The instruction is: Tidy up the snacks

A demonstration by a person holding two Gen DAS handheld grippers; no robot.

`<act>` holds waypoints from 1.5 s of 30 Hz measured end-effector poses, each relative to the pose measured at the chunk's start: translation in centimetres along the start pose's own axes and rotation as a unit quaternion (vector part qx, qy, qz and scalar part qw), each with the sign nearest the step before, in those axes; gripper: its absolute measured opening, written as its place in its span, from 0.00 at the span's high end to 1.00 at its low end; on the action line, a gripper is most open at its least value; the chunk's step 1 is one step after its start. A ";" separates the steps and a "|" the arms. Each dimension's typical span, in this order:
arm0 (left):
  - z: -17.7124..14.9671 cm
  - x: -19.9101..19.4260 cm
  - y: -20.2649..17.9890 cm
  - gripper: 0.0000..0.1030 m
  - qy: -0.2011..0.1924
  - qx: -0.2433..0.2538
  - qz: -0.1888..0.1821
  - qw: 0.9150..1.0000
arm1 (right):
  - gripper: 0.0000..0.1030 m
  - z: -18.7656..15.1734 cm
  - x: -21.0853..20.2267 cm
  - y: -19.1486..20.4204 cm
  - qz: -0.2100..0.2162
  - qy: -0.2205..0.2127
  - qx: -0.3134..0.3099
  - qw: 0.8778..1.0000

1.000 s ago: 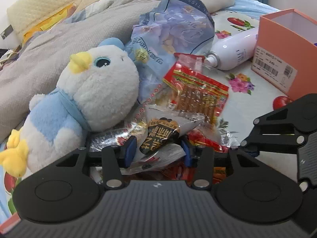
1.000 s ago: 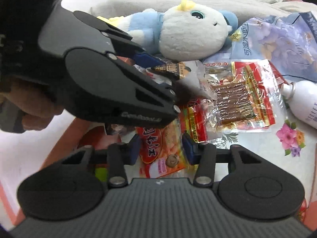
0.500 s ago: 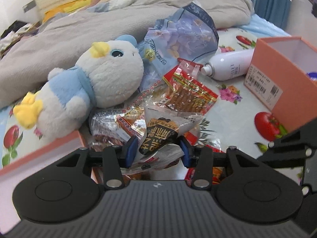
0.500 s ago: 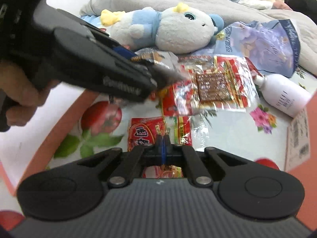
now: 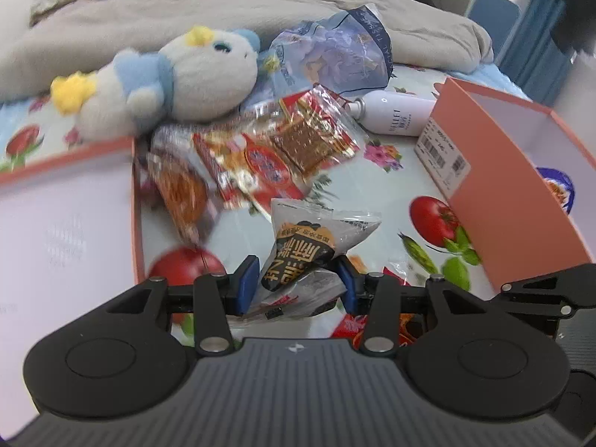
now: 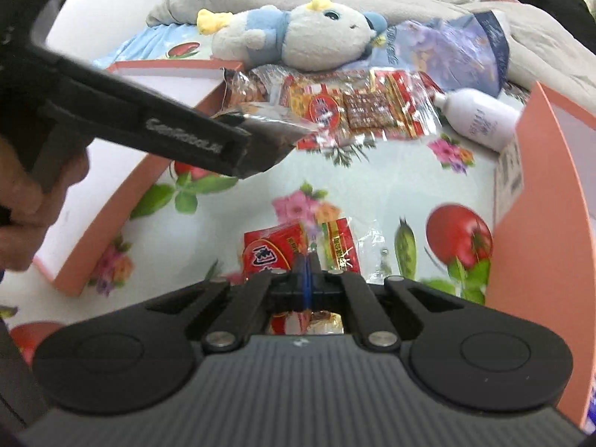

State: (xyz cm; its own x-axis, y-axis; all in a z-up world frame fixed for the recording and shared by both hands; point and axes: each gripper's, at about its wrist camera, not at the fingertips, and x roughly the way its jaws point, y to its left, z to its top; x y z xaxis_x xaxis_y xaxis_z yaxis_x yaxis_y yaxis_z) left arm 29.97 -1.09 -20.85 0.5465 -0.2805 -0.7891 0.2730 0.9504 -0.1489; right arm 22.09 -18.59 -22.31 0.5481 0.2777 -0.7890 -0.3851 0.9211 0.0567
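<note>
My left gripper (image 5: 296,279) is shut on a silver snack packet with a black and orange label (image 5: 301,253), held above the bedsheet. My right gripper (image 6: 306,266) is shut on a red snack packet (image 6: 273,251), lifted off the sheet. More red snack packets (image 5: 283,149) lie in a pile ahead, also in the right wrist view (image 6: 357,108). An orange box (image 5: 521,171) stands open at the right, with a blue-topped item inside. It shows at the right edge of the right wrist view (image 6: 540,193).
A flat orange box lid (image 5: 74,216) lies at the left. A plush bird (image 5: 178,78), a blue bag (image 5: 335,52) and a white bottle (image 5: 395,117) lie at the back. A grey blanket (image 5: 186,11) is behind. The left gripper's body (image 6: 149,126) crosses the right wrist view.
Both grippers have risen and pulled back from the pile with their packets. The right gripper closed on the red packet a second ago. The orange box is now nearer.
</note>
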 end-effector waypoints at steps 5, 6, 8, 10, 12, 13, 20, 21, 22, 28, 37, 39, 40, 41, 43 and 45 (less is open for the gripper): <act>-2.0 -1.2 -0.6 0.51 0.006 -0.019 0.001 1.000 | 0.97 -1.3 -1.5 -0.3 0.006 0.003 0.029 1.000; -2.4 -1.4 -0.8 0.51 0.008 -0.018 0.001 1.000 | 0.97 -1.5 -1.7 -0.3 0.004 0.002 0.034 0.999; -3.1 -1.7 -1.1 0.51 0.011 -0.018 0.003 1.000 | 0.96 -1.9 -2.1 -0.3 -0.002 0.000 0.038 0.999; -3.7 -2.0 -1.2 0.51 0.013 -0.023 0.004 1.000 | 0.96 -2.2 -2.2 -0.3 -0.002 0.002 0.048 0.999; -4.1 -2.3 -1.2 0.51 0.012 -0.025 0.002 1.000 | 0.95 -2.5 -2.3 -0.5 0.002 0.004 0.066 0.998; -4.4 -2.5 -1.3 0.51 0.012 -0.026 0.002 1.000 | 0.93 -2.7 -2.3 -0.5 0.002 0.004 0.074 0.997; -5.5 -3.1 -1.0 0.51 0.013 -0.040 0.004 0.999 | 0.43 -3.0 -2.6 -0.7 0.002 0.006 0.079 0.997; -5.6 -3.1 -0.9 0.51 0.012 -0.043 0.004 0.999 | 0.36 -3.0 -2.8 -0.8 0.006 -0.001 0.080 0.997; -5.7 -3.1 -0.8 0.51 0.012 -0.045 0.005 0.999 | 0.35 -3.0 -3.0 -0.9 0.010 -0.008 0.080 0.997; -6.1 -3.0 -0.1 0.51 0.013 -0.061 0.006 0.998 | 0.16 -2.6 -2.5 -0.7 0.027 -0.013 0.042 0.999; -6.5 -2.2 0.1 0.51 0.024 -0.069 0.007 0.997 | 0.16 -3.2 0.3 -1.0 0.015 0.024 0.029 0.999; -6.5 -2.0 0.1 0.51 0.024 -0.069 0.007 0.997 | 0.16 -3.5 0.5 -1.3 0.021 0.024 0.033 0.999; -6.6 -2.0 0.1 0.51 0.024 -0.070 0.007 0.997 | 0.14 -3.6 0.6 -1.3 0.023 0.022 0.034 0.999; -6.6 -1.9 0.1 0.51 0.025 -0.072 0.007 0.997 | 0.14 -3.8 0.6 -1.2 0.021 0.020 0.028 0.999; -6.7 -1.7 0.1 0.51 0.026 -0.074 0.006 0.997 | 0.13 -3.9 0.8 -0.8 0.016 0.020 0.012 1.000; -6.8 -1.4 -0.1 0.51 0.027 -0.073 0.006 0.997 | 0.12 -4.0 0.9 -0.7 0.017 0.020 0.008 1.000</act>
State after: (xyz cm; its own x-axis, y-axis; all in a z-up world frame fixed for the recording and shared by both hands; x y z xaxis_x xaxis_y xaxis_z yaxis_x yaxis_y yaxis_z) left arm 23.80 0.14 -23.76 0.5041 -0.2654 -0.8218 0.1462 0.9641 -0.2217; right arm 19.85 -20.13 -25.51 0.5051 0.2980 -0.8100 -0.3908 0.9158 0.0932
